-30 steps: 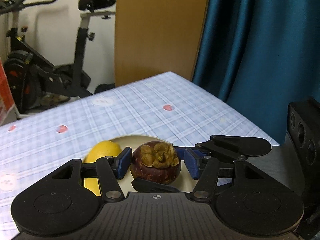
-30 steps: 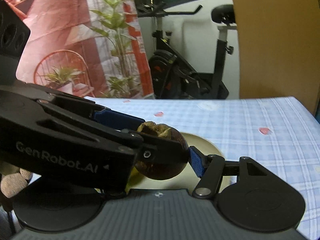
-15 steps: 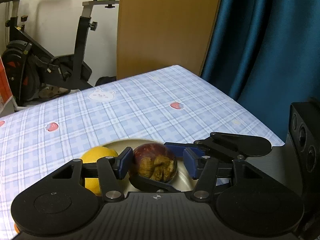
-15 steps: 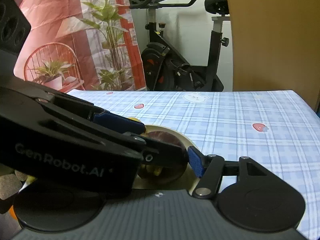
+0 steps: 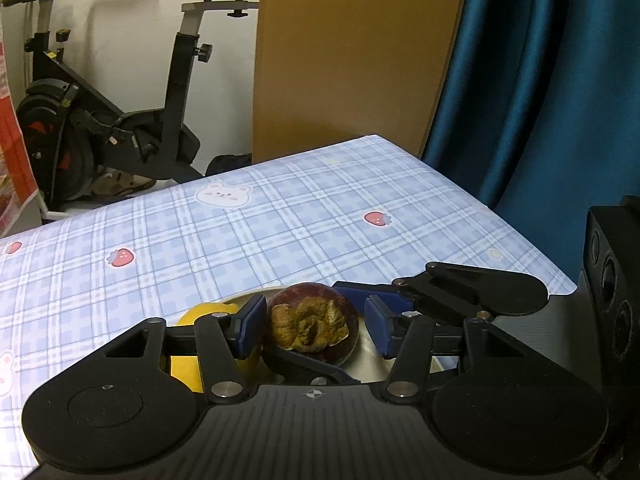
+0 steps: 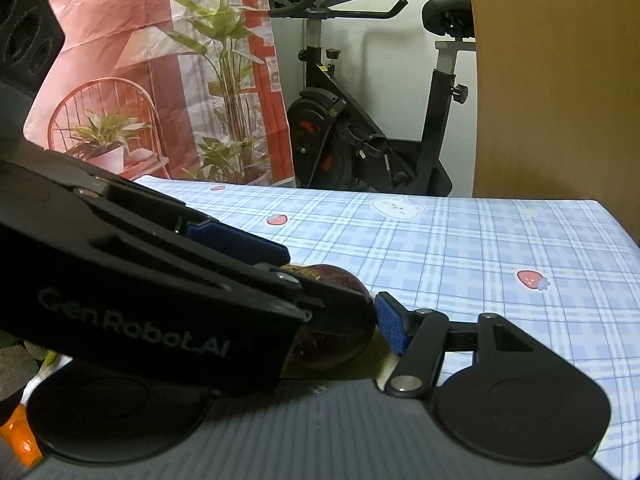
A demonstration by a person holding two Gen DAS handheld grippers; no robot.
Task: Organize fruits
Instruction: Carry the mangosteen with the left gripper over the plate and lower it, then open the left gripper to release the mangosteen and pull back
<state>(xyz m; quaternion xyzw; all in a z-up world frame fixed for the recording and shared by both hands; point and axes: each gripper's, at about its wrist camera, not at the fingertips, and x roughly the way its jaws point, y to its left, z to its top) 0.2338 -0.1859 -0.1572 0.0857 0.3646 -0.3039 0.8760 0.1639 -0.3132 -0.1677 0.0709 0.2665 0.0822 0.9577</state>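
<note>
The round dark purple mangosteen with a dry brown calyx (image 5: 314,326) is seen between the blue pads of the left gripper (image 5: 316,326), whose fingers stand half open; only the left pad (image 5: 252,326) seems to touch it. It is also gripped across its widest part by the right gripper (image 6: 340,308). Its rind is judged hard and smooth, so it may slip.

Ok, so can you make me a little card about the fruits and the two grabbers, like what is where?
fruits: mangosteen, lemon
mangosteen: dark purple, brown leafy cap facing the left camera, over the plate
lemon: yellow, beside the mangosteen at the plate's edge, partly hidden
plate: cream, on the blue checked tablecloth
left gripper: open around the mangosteen, gap at one pad
right gripper: seems clamped on the mangosteen, crossing the left one
behind: exercise bike, blue curtain
</note>
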